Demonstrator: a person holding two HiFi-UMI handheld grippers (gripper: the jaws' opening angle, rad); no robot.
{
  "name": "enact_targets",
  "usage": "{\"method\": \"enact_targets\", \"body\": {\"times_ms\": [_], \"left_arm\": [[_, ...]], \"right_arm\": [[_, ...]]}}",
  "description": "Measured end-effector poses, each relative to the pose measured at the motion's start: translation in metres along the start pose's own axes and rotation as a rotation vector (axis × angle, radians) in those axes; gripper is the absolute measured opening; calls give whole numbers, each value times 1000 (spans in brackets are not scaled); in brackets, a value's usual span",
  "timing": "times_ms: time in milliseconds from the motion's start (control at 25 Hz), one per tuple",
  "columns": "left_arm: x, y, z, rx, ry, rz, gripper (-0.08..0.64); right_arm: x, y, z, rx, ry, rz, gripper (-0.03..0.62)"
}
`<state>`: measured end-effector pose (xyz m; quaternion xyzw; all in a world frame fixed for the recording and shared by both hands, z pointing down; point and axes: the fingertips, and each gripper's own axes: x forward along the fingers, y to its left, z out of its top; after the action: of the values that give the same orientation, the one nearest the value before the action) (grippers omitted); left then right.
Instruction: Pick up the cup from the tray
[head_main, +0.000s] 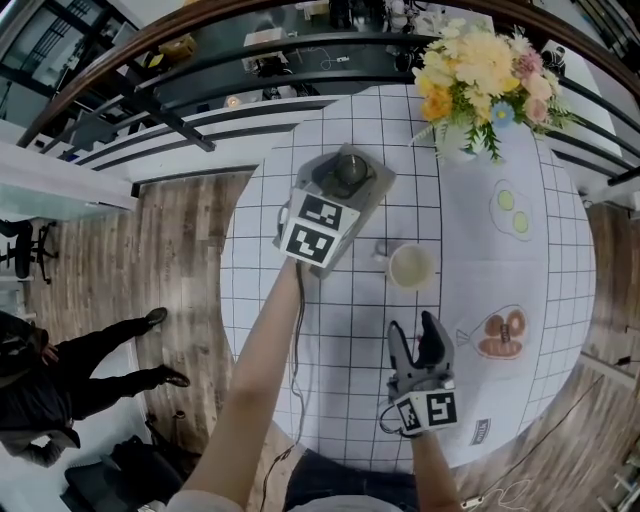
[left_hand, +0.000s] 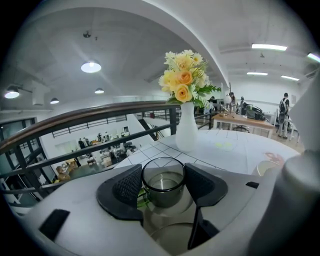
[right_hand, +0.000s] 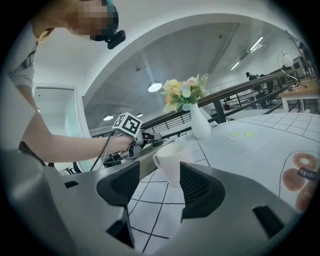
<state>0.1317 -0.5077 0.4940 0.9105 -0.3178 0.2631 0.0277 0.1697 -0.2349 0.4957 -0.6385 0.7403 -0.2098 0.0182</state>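
On the tray (head_main: 380, 186) near the worktop's far edge, my left gripper (left_hand: 163, 180) clasps the upright cup (left_hand: 162, 194) squarely between its jaws; the right gripper (right_hand: 161, 187) idles with jaws apart.

The head view looks steeply down on the round tabletop (head_main: 350, 330) from above. Both tool views sit low over it: the left faces the flower vase (left_hand: 187, 131) close by, the right takes in the left tool (right_hand: 150, 138) and that vase farther off

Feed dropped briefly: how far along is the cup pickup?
Done: left gripper sits at the tray, jaws around the dark cup. In hand: its pads look pressed on the cup's sides. Left: the lift; the cup rests on the tray. The right gripper is open.
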Motion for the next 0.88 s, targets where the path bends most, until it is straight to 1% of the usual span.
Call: {"method": "enact_targets", "body": {"times_ms": [360, 480, 680, 800, 880], "left_arm": [[-18, 0, 3, 6, -50, 25, 275], [-34, 0, 6, -13, -85, 34, 275], [-79, -10, 16, -40, -177, 55, 275], [-116, -29, 20, -56, -226, 65, 275], [-138, -47, 14, -60, -238, 59, 275]], "right_arm": [[-7, -7, 5, 22, -12, -17, 252], [-9, -9, 11, 19, -24, -21, 252], [-13, -5, 19, 21, -41, -28, 252], [-15, -3, 23, 14, -52, -22, 252], [-17, -2, 23, 13, -55, -21, 252]]}}
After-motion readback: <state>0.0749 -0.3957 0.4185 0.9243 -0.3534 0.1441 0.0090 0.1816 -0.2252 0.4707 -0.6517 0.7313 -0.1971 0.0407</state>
